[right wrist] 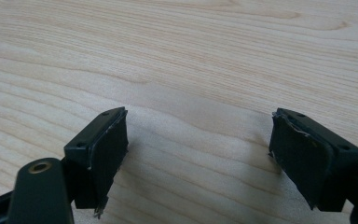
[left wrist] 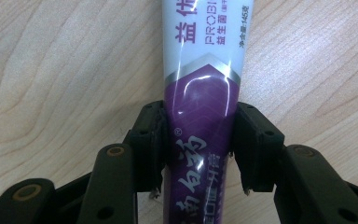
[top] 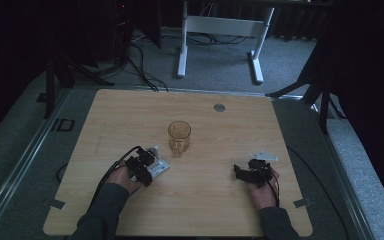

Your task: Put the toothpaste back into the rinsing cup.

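A white and purple toothpaste tube [left wrist: 200,84] lies flat on the wooden table [top: 130,115], left of centre [top: 160,167]. My left gripper [left wrist: 200,140] straddles its purple end. The pads [left wrist: 156,140] sit right at the tube's two edges, and the tube shows no squeeze. In the high view the left gripper [top: 151,161] points up and right toward a clear amber cup [top: 179,136] that stands upright in the middle. My right gripper [top: 238,171] rests at the right, jaws wide apart [right wrist: 198,154] over bare wood with nothing between them.
A round grey cable port [top: 219,107] is set in the table's far side. Beyond the table stands a white desk frame [top: 220,30] on grey carpet, with dark stands and cables at both sides. Black cables trail from both grippers toward the near edge.
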Action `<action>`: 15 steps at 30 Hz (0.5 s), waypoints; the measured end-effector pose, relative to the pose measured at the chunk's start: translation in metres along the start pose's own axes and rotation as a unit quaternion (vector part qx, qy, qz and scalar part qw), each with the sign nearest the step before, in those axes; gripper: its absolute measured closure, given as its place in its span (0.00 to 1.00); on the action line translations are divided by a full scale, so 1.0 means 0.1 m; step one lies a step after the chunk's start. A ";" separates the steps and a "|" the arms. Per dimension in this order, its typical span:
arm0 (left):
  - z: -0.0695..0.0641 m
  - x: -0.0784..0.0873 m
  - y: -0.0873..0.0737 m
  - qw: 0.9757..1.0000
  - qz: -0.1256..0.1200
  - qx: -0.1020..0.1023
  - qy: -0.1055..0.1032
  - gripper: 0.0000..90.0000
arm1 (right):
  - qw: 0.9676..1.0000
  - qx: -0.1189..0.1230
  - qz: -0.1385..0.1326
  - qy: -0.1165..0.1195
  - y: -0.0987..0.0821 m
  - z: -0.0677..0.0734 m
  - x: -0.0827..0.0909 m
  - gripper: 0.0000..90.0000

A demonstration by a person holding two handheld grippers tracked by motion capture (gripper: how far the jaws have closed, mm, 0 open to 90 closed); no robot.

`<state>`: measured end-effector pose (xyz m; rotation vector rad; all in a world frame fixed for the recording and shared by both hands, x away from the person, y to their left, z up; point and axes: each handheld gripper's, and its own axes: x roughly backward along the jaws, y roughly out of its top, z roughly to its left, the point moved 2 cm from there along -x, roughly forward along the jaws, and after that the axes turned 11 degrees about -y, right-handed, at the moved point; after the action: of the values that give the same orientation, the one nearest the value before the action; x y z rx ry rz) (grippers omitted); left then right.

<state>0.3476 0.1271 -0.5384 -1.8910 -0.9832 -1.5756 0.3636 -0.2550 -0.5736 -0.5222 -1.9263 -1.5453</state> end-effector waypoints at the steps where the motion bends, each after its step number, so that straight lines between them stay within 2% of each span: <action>1: 0.00 0.00 0.00 1.000 0.001 0.000 0.000 0.62 | 1.000 0.000 0.000 0.000 0.00 0.00 0.00 0.21; 8: -0.02 -0.01 0.01 1.000 0.001 0.002 0.010 0.62 | 1.000 0.000 0.000 0.000 0.00 0.00 0.00 0.21; 15: -0.03 -0.01 0.00 1.000 -0.002 0.009 0.009 0.66 | 1.000 0.000 0.000 0.000 0.00 0.00 0.00 0.21</action>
<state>0.3454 0.1245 -0.5384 -1.8608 -0.9921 -1.5772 0.3636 -0.2550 -0.5736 -0.5221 -1.9261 -1.5453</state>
